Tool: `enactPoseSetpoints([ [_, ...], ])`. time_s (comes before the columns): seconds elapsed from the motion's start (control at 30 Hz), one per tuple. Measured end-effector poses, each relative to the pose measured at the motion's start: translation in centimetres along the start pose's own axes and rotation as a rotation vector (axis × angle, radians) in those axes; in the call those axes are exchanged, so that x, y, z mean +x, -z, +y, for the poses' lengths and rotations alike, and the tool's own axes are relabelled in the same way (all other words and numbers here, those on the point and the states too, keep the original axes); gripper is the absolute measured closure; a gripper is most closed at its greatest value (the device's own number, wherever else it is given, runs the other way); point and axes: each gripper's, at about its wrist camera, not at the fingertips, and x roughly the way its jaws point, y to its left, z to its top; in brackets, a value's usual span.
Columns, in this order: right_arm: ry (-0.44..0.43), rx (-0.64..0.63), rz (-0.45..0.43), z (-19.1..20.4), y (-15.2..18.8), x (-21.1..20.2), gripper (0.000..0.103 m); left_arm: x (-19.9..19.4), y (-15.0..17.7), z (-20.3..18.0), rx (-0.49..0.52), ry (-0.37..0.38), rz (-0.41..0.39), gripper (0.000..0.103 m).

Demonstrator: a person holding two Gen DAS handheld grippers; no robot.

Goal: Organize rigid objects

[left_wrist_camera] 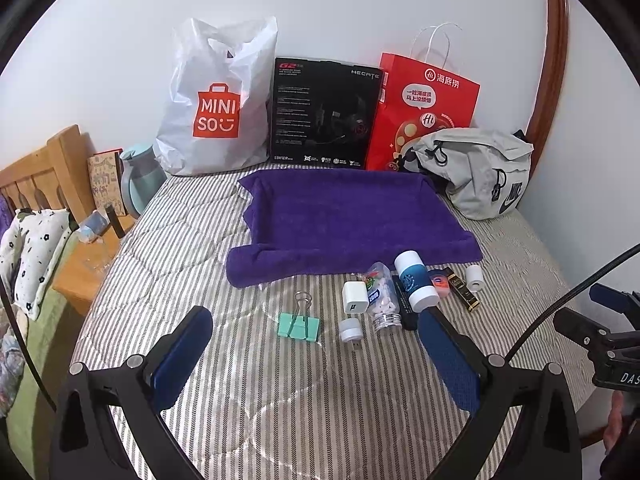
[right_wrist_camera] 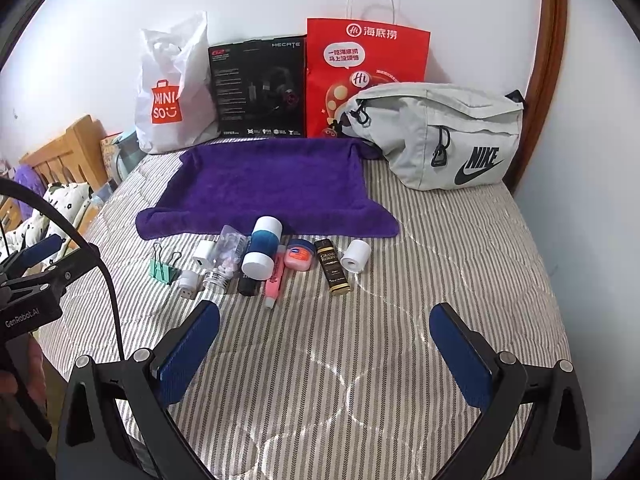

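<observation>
Bed (right_wrist_camera: 440,280) layout: towel (right_wrist_camera: 264,188) lies mid-bed. Far row against wall, left to right: plastic bag (right_wrist_camera: 168,96), box (right_wrist_camera: 258,88), paper bag (right_wrist_camera: 360,72); waist bag (right_wrist_camera: 440,132) right of towel. Near edge of towel, item row left to right: binder clip (right_wrist_camera: 164,266), charger (right_wrist_camera: 203,258), pill bottle (right_wrist_camera: 225,260), cylinder (right_wrist_camera: 261,248), jar (right_wrist_camera: 298,260), small box (right_wrist_camera: 332,266), roll (right_wrist_camera: 355,256).

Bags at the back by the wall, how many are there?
3. The white plastic bag is leftmost, the red paper bag is right of the black box, and the grey waist bag lies rightmost. None looks hidden.
</observation>
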Motion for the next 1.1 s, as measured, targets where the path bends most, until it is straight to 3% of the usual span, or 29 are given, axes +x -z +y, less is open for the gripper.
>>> enactPoseSetpoints([
  [1.1, 0.011, 0.013, 0.015, 0.01, 0.13, 0.18, 0.0, -0.27, -0.3, -0.1, -0.002, 0.001, 0.004, 0.0],
])
